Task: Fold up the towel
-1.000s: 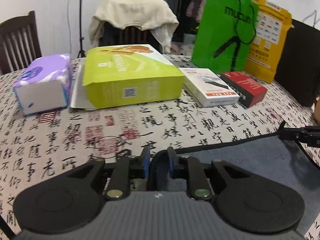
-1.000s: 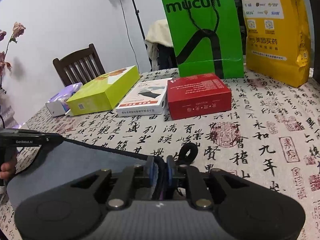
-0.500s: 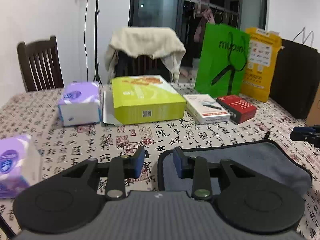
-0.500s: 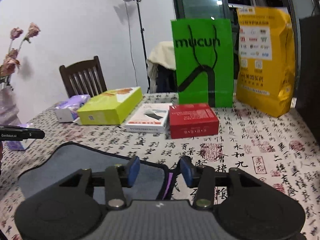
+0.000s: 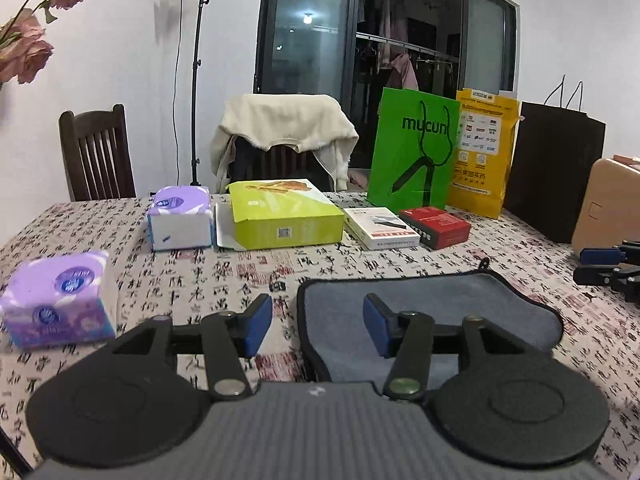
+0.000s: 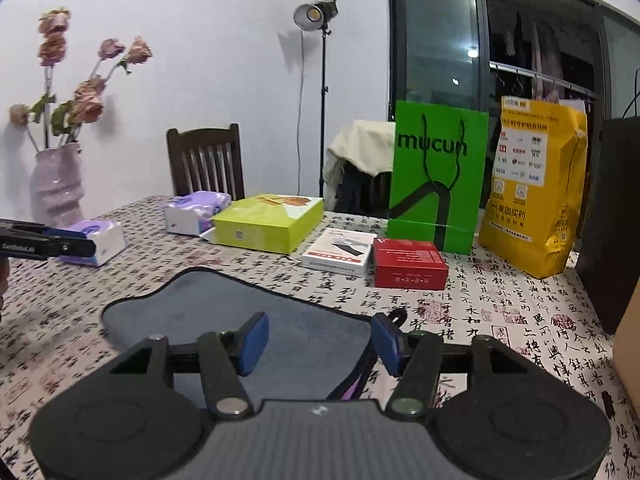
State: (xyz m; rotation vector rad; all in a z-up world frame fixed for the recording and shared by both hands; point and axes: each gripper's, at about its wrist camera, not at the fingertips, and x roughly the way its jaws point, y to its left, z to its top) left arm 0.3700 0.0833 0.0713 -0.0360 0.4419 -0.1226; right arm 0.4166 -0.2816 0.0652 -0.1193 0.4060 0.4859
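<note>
The left claw point(image 5: 318, 330) hangs with its jaws spread wide and empty above the near left corner of the grey, dark-edged cloth towel point(image 5: 440, 312); the right claw point(image 6: 320, 338), equally spread and empty, hangs above the towel's near right corner. The towel lies doubled over, flat on the calligraphy-print worktop point(image 5: 200, 280) near its front edge; one fold looks laid and released, so the next move likely calls for re-gripping an edge for a second fold.

matt cloth towel point(image 5: 432, 304), printed tablecloth point(image 5: 200, 280)
</note>
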